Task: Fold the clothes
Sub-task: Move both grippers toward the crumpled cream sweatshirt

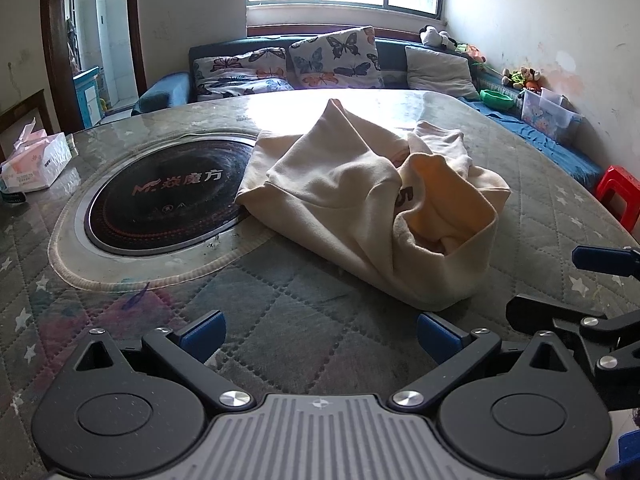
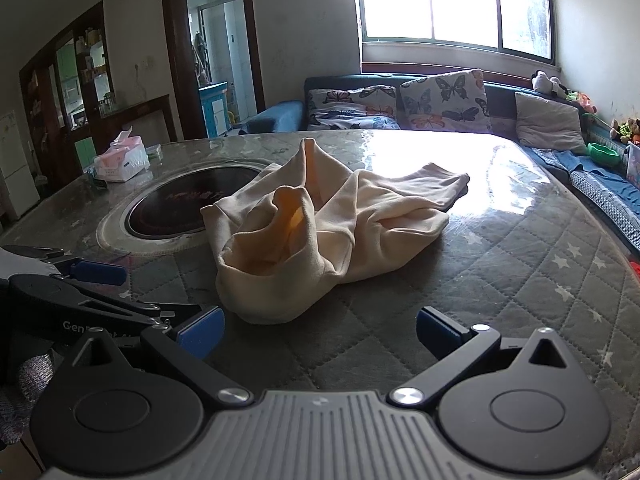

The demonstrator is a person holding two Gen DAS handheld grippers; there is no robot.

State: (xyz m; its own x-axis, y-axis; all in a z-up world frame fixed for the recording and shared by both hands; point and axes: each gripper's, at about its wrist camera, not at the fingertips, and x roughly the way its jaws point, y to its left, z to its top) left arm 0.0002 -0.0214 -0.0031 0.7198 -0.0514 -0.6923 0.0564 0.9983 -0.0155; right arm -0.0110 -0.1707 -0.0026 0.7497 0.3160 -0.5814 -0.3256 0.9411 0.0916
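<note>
Here, at the far left of the table (image 1: pixel 304 320), a tissue box (image 1: pixel 34 164) stood near the edge, its lettering too small to read. Next to it a round black cooktop (image 1: pixel 160 196) was sunk into the quilted, star-patterned cover; the cream garment (image 1: pixel 360 208) lay across the cooktop's right rim and hid that part of it. The garment sat crumpled in the middle of the table, bunched so that sleeves and body could not be told apart, with one opening gaping toward the cameras and only part of a dark printed mark showing in a fold. The left claw (image 1: pixel 320 334) hung low over the table just short of the garment's near edge, its blue-padded jaws spread wide with nothing between them. At the right edge of the left view the right claw's black frame showed only in part, cut off by the border. In its own view the right claw (image 2: pixel 320 332) was likewise wide apart and empty, near the garment (image 2: pixel 320 236) but not touching it. Behind the table a sofa (image 2: pixel 400 92) with butterfly cushions ran under a window blown out by glare.
</note>
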